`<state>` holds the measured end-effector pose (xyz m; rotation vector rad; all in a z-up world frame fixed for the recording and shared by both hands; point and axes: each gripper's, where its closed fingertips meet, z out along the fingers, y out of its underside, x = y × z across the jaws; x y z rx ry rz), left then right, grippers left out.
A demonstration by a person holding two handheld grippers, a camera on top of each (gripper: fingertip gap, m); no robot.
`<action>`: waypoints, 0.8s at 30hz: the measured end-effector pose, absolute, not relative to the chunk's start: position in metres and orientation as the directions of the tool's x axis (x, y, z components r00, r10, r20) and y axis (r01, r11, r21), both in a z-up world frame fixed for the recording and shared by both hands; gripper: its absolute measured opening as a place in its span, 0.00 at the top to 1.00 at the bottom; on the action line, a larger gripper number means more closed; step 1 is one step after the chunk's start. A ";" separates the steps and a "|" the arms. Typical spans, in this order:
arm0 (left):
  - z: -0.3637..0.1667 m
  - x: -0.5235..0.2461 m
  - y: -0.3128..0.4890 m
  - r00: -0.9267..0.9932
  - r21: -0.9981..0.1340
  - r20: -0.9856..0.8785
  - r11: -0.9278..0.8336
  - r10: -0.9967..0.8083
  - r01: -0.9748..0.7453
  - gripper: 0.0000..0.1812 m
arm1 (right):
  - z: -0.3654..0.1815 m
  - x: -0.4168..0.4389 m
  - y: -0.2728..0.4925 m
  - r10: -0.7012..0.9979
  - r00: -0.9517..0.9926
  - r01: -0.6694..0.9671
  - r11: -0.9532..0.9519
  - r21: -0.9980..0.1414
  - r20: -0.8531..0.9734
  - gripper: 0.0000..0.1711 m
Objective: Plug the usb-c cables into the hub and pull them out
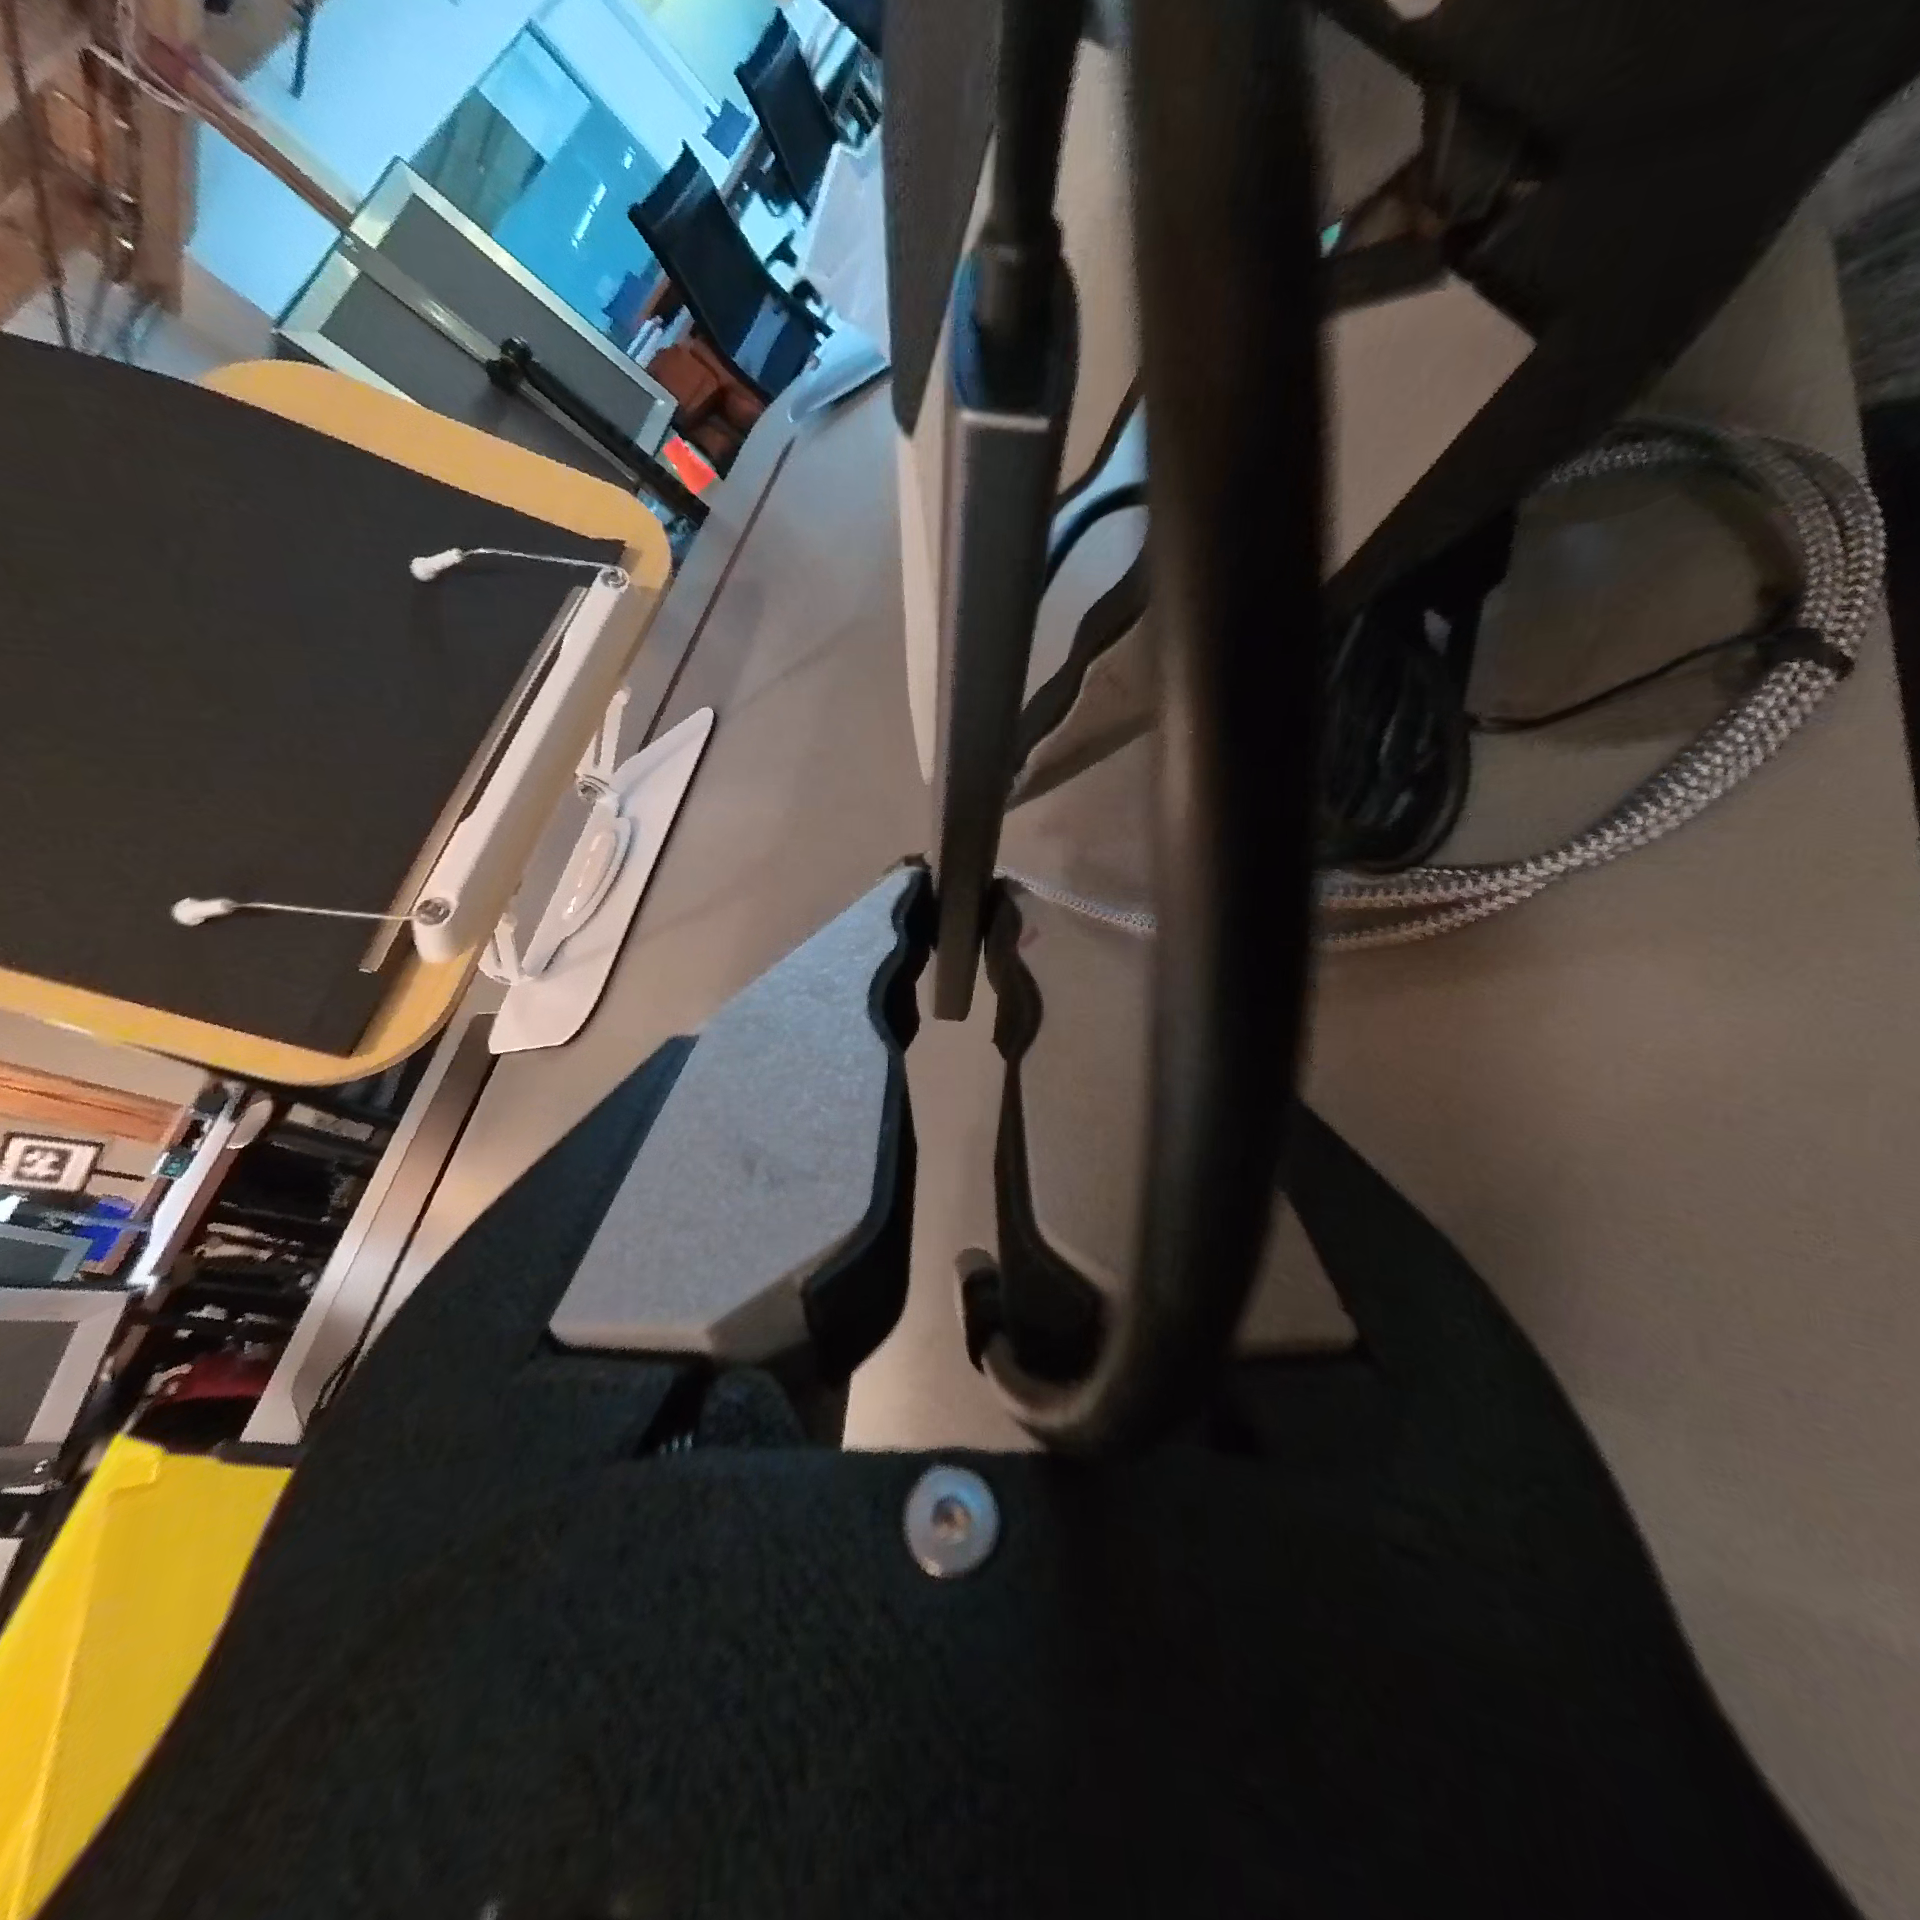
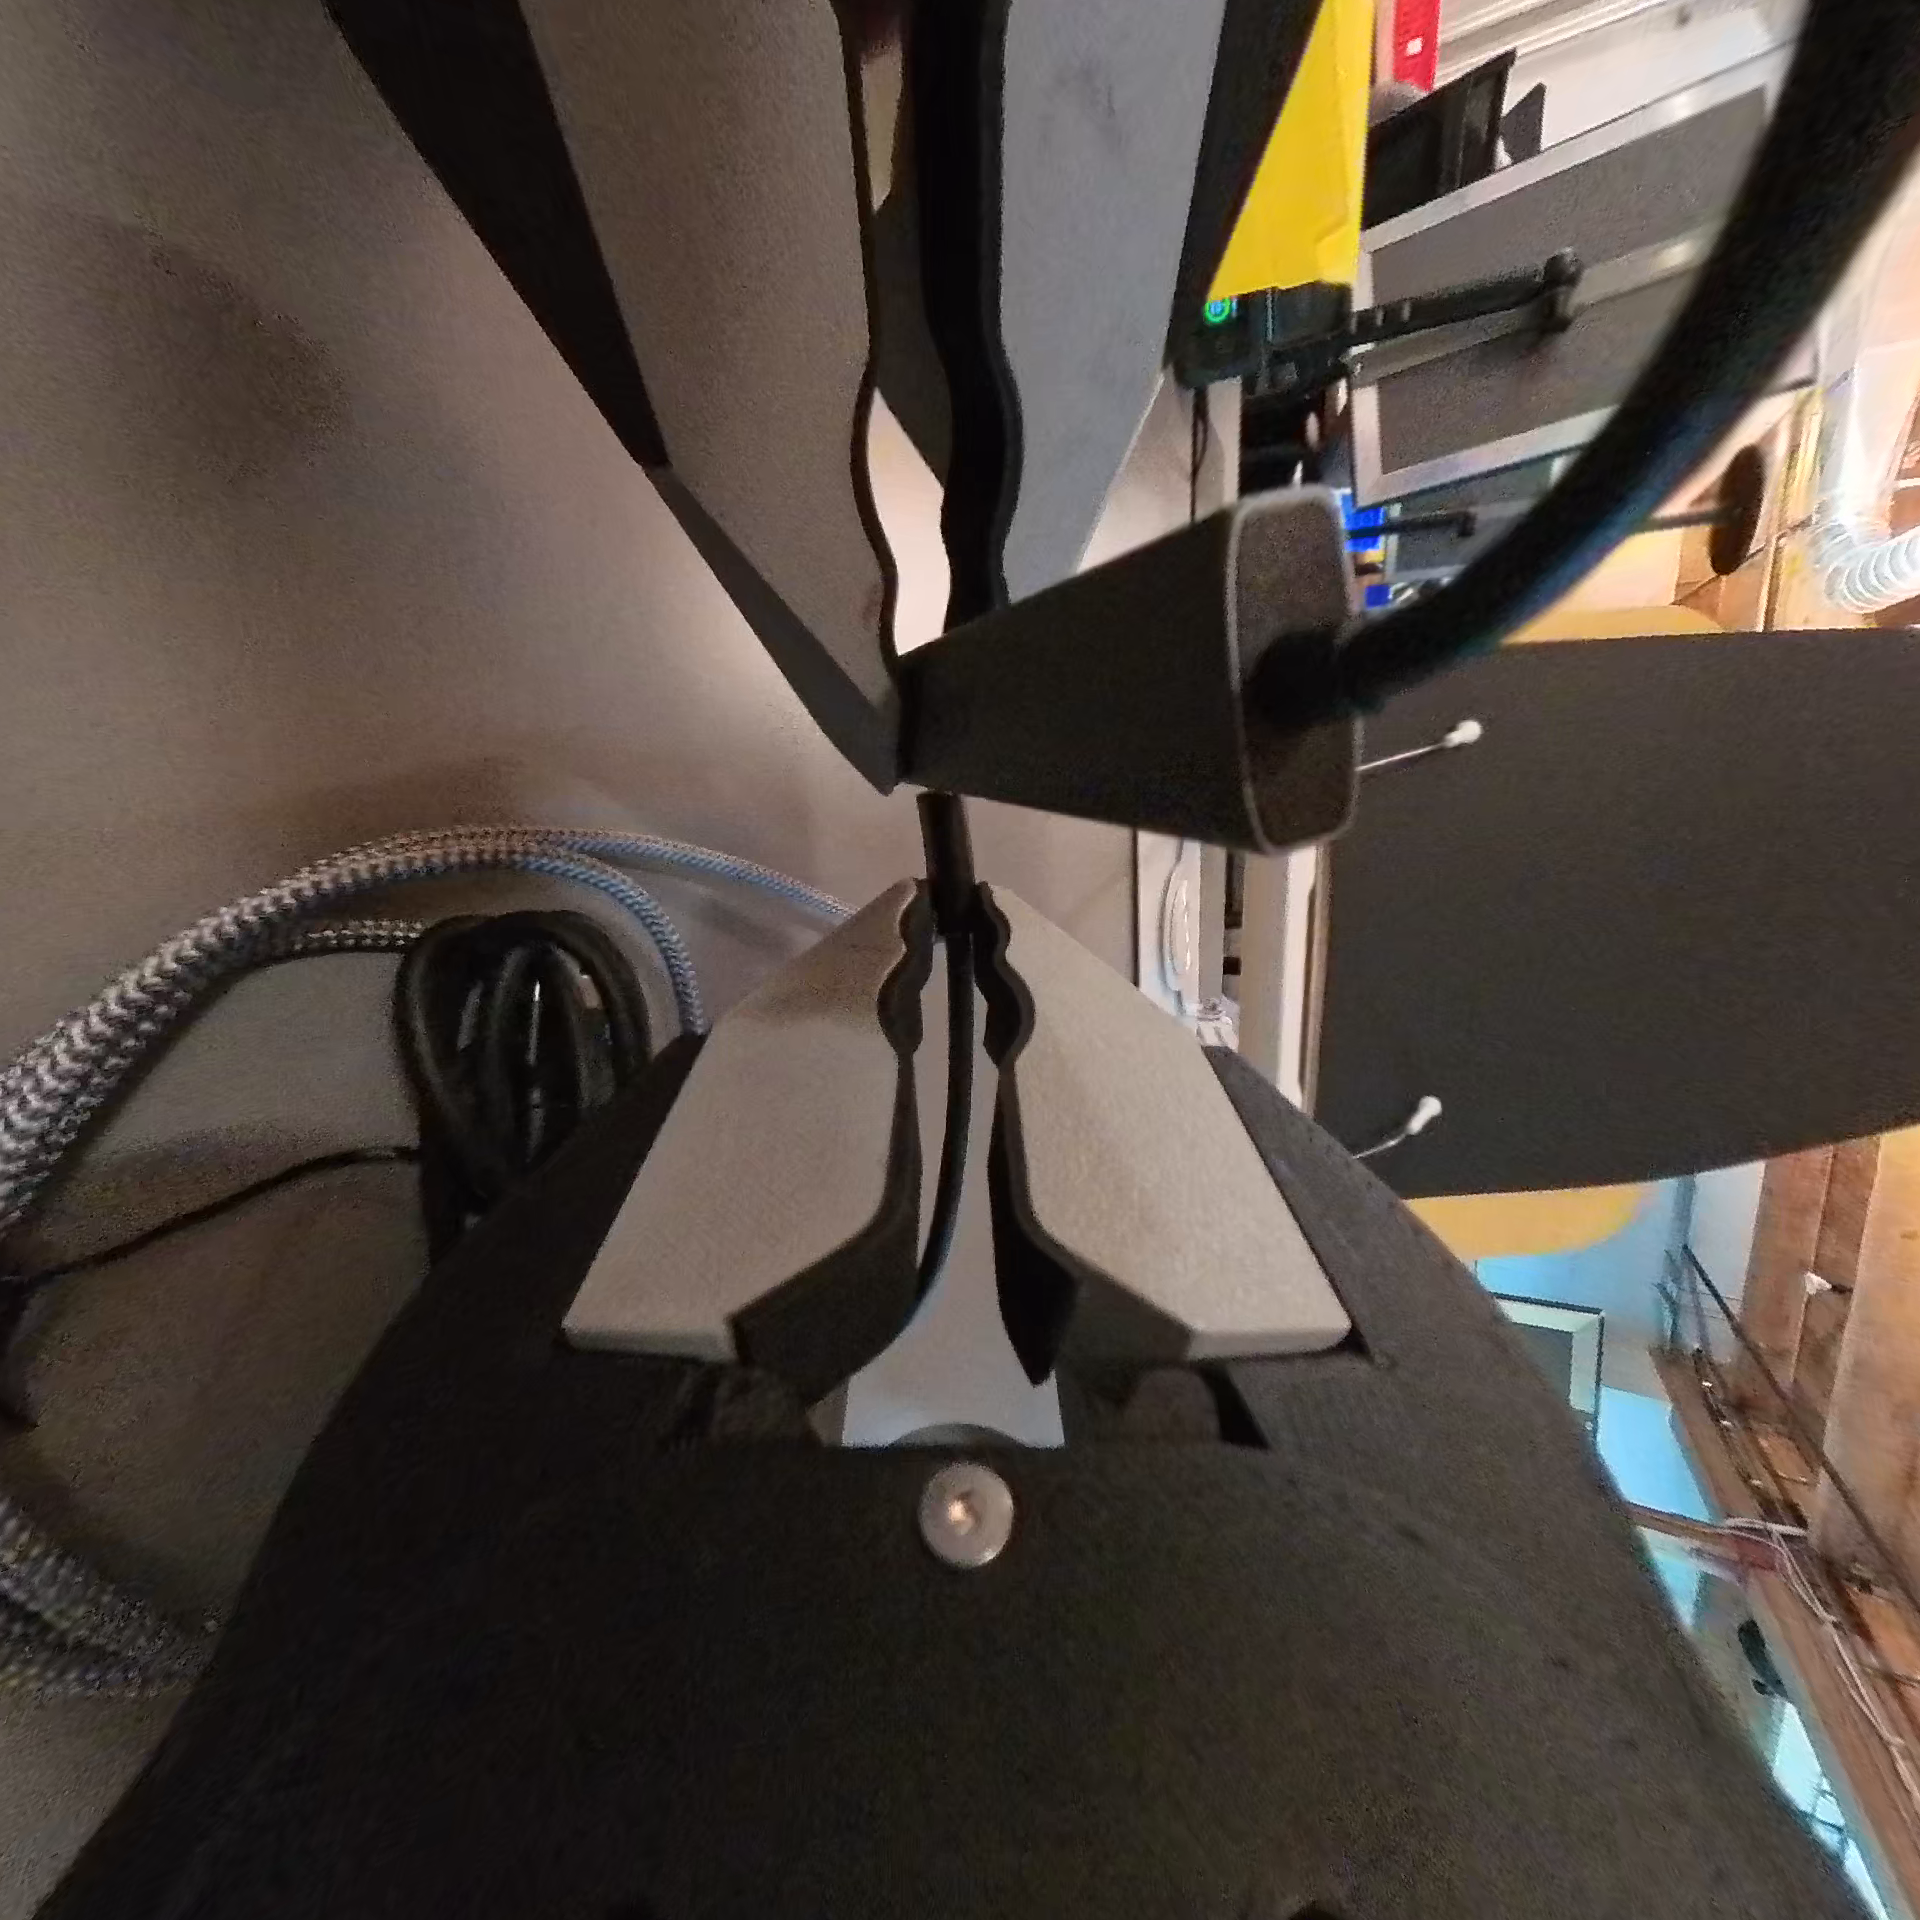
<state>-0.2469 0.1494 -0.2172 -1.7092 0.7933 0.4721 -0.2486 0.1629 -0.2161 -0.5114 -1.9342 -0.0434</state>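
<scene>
Left claw (image 1: 961, 951) clenched on the thin edge of the grey hub (image 1: 971, 665), bracing it above the worktop (image 1: 1558, 1299) so a plug can be pushed or drawn against a firm hold. Right claw (image 2: 951, 920) clenched on a thin black cable (image 2: 948, 1091) just below the hub, near the plug, for control. The hub's own thick black lead (image 2: 1621, 499) arcs away from it; a braided cable (image 2: 239, 935) and a black coil (image 2: 520, 1029) lie on the worktop beside the hub.
</scene>
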 end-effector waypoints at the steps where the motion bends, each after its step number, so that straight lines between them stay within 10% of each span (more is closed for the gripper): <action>1: -0.218 -0.247 0.149 0.687 -0.678 -0.676 -0.140 -0.266 -0.722 0.96 | -0.217 -0.248 0.163 0.335 -0.323 0.368 0.906 -0.208 0.885 0.98; 14: -0.214 -0.262 0.164 0.674 -0.654 -0.728 -0.169 -0.126 -0.737 0.96 | -0.213 -0.268 0.184 0.396 -0.255 0.352 0.888 -0.297 0.882 0.96; 24: -0.183 -0.285 0.155 0.750 -0.755 -0.655 -0.095 0.084 -0.649 0.75 | -0.211 -0.256 0.280 0.199 -0.132 0.576 0.812 -0.088 0.971 0.96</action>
